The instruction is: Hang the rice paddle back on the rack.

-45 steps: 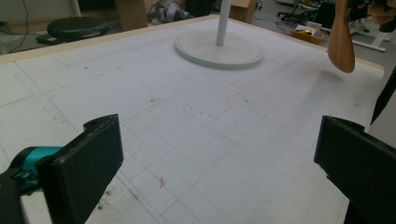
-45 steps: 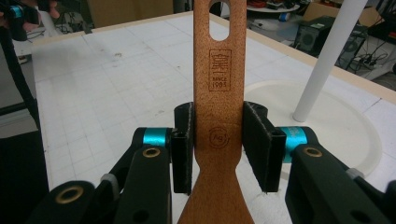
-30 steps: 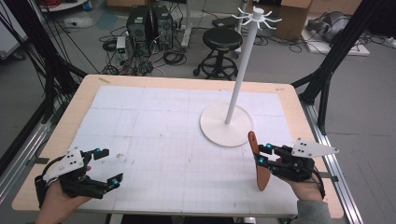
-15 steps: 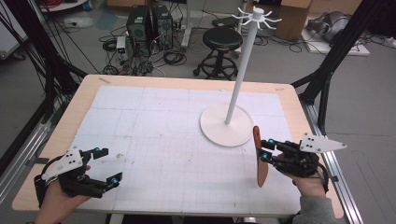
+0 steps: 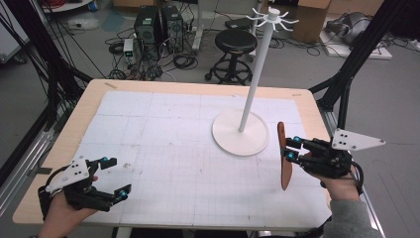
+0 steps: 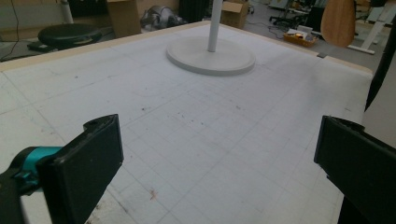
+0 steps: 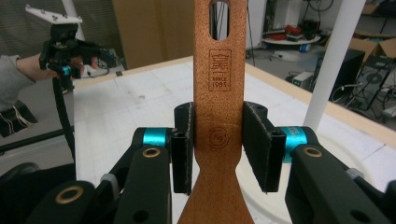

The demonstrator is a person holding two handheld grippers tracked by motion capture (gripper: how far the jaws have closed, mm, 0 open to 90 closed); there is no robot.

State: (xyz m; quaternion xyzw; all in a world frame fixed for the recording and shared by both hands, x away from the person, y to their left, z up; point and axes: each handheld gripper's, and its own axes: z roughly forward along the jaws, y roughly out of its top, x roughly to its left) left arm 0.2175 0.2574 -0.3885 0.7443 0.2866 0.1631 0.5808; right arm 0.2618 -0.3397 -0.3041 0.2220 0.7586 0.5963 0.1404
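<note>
Wooden and reddish-brown, the spatula hung upright off the surface, clamped at its handle by the right tongs near the right edge, just beside the round base of the white hook stand. In the right gripper view, both pads pressed the handle below its hanging slot. The left tongs rested apart and empty at the near left corner. The step in hand looked like carrying the spatula to hang it; next, it would need lifting high so the slot could slip over one hook at the top.
</note>
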